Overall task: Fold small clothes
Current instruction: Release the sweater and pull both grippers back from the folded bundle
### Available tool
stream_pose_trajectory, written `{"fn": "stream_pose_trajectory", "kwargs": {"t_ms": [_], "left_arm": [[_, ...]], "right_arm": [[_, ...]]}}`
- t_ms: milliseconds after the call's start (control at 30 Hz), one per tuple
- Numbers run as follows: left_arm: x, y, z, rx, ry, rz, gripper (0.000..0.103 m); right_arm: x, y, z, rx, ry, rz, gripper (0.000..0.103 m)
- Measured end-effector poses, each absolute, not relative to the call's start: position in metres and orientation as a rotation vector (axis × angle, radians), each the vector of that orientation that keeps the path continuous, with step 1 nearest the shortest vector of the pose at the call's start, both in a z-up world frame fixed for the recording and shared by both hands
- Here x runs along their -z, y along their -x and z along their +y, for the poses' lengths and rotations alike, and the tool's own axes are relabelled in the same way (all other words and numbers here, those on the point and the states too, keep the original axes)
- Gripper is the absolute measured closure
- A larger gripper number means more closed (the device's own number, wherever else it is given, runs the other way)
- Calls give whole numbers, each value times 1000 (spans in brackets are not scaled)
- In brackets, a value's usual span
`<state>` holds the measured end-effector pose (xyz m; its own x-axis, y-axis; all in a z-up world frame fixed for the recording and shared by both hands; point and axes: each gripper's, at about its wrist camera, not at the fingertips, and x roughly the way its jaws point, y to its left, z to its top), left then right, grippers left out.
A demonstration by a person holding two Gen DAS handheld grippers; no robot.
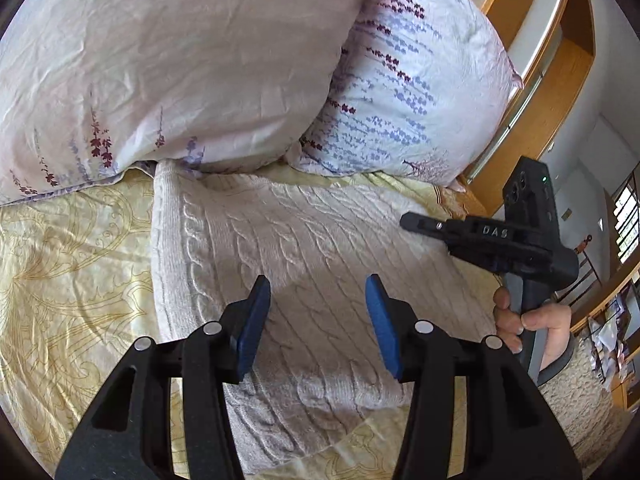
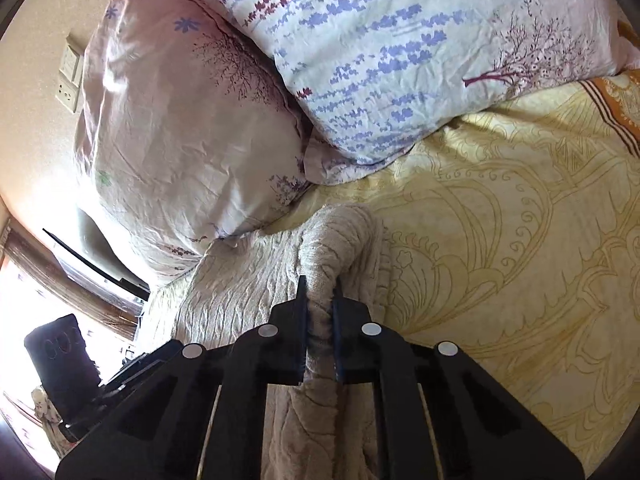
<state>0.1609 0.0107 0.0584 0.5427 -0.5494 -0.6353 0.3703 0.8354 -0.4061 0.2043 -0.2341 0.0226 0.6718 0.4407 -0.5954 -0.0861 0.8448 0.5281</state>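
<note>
**Now the right gripper is pinching the knit, left one waiting**

Right now the right gripper [image 2: 320,300] is clamping a bunched ridge of the cream cable-knit sweater [image 1: 304,232], fabric squeezed tight between its blue pads. Ahead of it the garment is lying across the yellow bedspread [image 2: 500,240], just short of the two floral pillows [image 2: 192,120]. Meanwhile the left gripper [image 1: 318,300] is hovering released above the sweater's middle, nothing between its fingers. The fold is looking early: the body is lying mostly flat, and bringing that pinched edge over, plus any final tidying, is seemingly still to do.
</note>
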Motion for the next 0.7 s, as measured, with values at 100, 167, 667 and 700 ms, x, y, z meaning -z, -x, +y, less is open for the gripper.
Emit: {"fn": "stream_pose_trajectory", "kwargs": {"t_ms": [100,167,667,700], "left_arm": [[-53,-161,7,554,200,835,53],[-51,-160,6,560,182,838,52],[-44,-153,-1,529,57,791,47],[-49,-146,3,528,50,770,46]], "right_arm": [[-28,-207,-231,-283,-433,765,94],[-24,-213,-226,-235,-366,786,94],[-30,-204,-223,-150,-250,796,65],[-35,-192,-224,-165,-243,765,65]]}}
